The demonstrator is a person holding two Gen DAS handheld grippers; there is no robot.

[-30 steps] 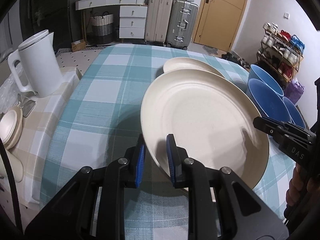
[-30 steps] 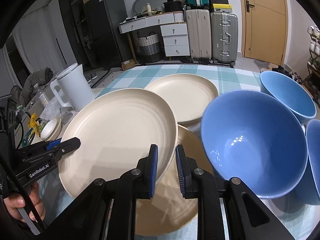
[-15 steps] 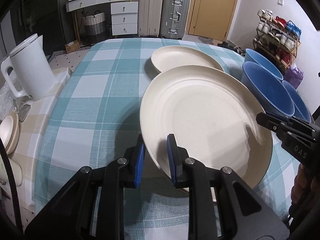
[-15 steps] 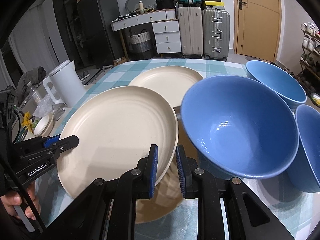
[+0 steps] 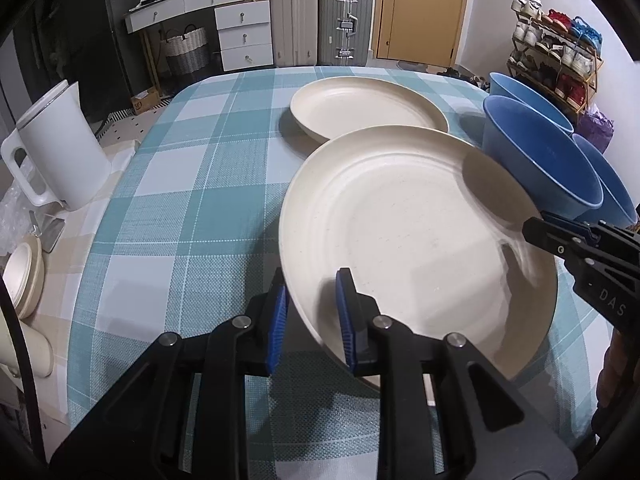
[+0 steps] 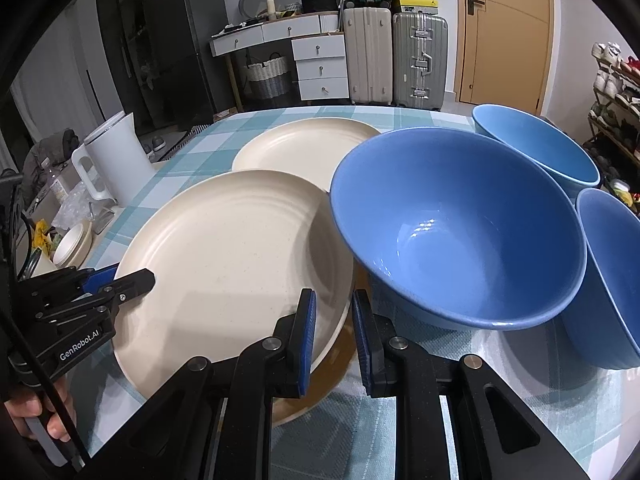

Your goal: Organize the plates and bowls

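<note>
A large cream plate (image 5: 408, 240) (image 6: 232, 256) is held up, tilted, by both grippers at opposite rims. My left gripper (image 5: 312, 316) is shut on its near rim in the left wrist view. My right gripper (image 6: 334, 324) is shut on its right rim. Another cream plate (image 6: 320, 392) lies under it on the table. A further cream plate (image 5: 366, 108) (image 6: 304, 148) lies farther back. Three blue bowls stand at the right: the nearest (image 6: 460, 228) (image 5: 536, 160), one behind (image 6: 536, 148), one at the right edge (image 6: 612, 272).
The table has a teal checked cloth (image 5: 192, 184). A white kettle (image 5: 56, 144) (image 6: 114, 156) stands on a side surface to the left with a small cream dish (image 5: 24, 276). Suitcases, drawers and a door are behind the table.
Both grippers have carried the held plate closer to the far plate and the blue bowls. The grips are unchanged.
</note>
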